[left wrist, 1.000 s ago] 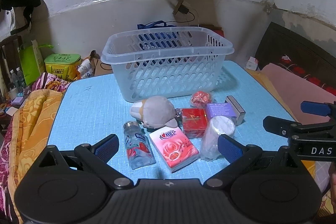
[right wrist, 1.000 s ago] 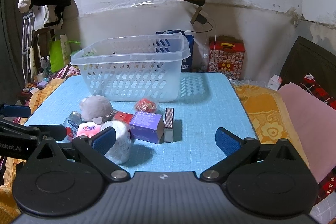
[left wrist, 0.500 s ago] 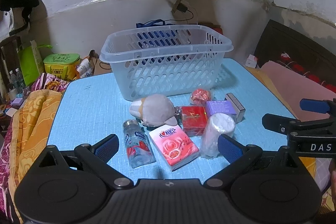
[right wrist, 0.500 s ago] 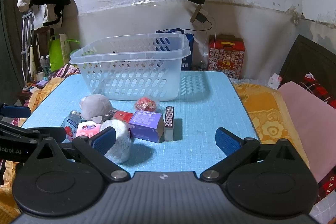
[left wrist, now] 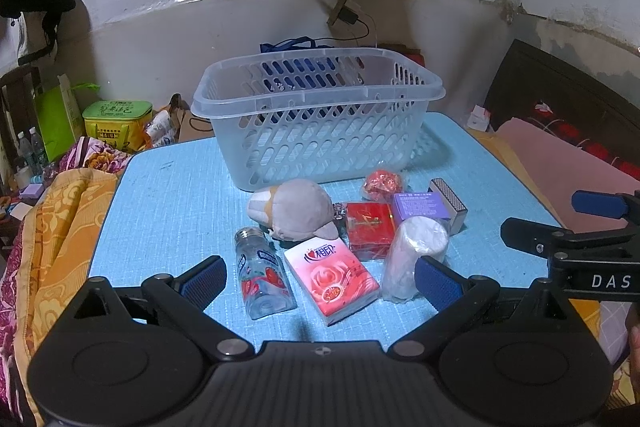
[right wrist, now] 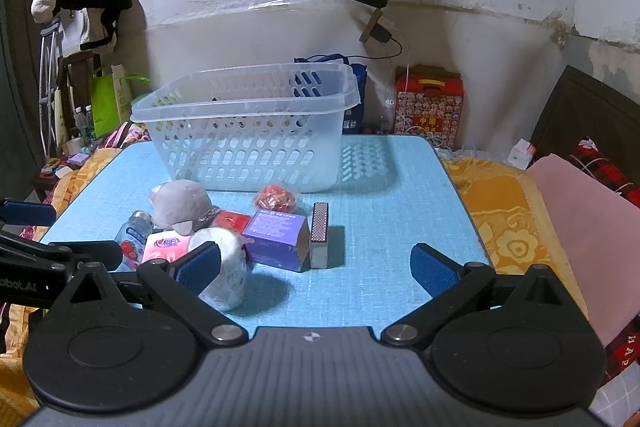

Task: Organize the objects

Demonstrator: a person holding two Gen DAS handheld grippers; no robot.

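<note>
A clear plastic basket [left wrist: 320,143] [right wrist: 248,159] stands at the back of the blue table [left wrist: 168,203]. In front of it lie a grey plush toy [left wrist: 296,209], a small clear bottle [left wrist: 262,275], a pink tissue pack [left wrist: 330,277], a red box [left wrist: 370,227], a white wrapped roll [left wrist: 414,255], a purple box [right wrist: 276,239], a matchbox [right wrist: 320,239] and a red wrapped ball [right wrist: 276,198]. My left gripper [left wrist: 318,279] is open and empty, low over the tissue pack. My right gripper [right wrist: 316,267] is open and empty, just in front of the purple box and matchbox.
Orange patterned bedding [left wrist: 52,227] lies left of the table, and a pink blanket [right wrist: 580,227] lies to the right. A red gift box [right wrist: 430,107] and a green tin [left wrist: 116,119] sit by the wall. Cords and clothes hang above.
Both grippers have barely moved. The left view has shifted slightly, with the objects a touch higher in the frame. No object has moved.
</note>
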